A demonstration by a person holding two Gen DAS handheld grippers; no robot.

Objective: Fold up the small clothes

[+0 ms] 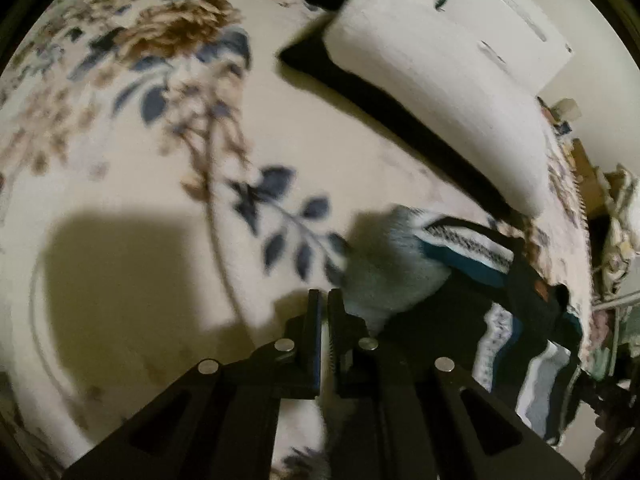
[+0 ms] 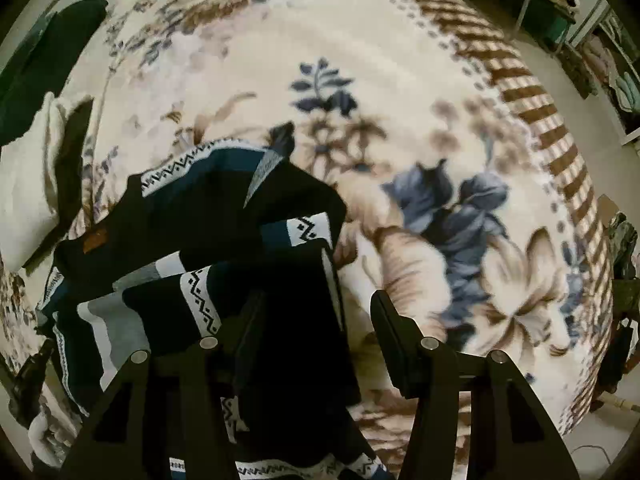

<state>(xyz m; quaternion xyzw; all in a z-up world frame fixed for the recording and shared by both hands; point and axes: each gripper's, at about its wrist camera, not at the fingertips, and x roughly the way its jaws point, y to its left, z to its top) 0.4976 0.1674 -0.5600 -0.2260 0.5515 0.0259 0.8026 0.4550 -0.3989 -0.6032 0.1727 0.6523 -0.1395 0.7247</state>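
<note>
A dark knitted garment (image 2: pixel 224 200) with teal, grey and white patterned bands lies crumpled on a floral blanket (image 2: pixel 440 120). My right gripper (image 2: pixel 316 316) points down over the garment's right edge with its jaws apart. Dark cloth lies between the jaws, and the right finger (image 2: pixel 386 320) stands clear of it over bare blanket. In the left wrist view the same garment (image 1: pixel 520 292) lies at the right, with a fuzzy grey piece (image 1: pixel 384 268) at its near end. My left gripper (image 1: pixel 324 300) is shut just left of that grey piece. I cannot tell whether any cloth is pinched in it.
A white pillow (image 1: pixel 420 92) lies on the blanket (image 1: pixel 160 240) beyond the garment, and it shows at the left edge of the right wrist view as well (image 2: pixel 28 184). A dark green cloth (image 2: pixel 44 52) sits behind it. The blanket's striped border (image 2: pixel 552 136) marks the bed edge, with furniture beyond.
</note>
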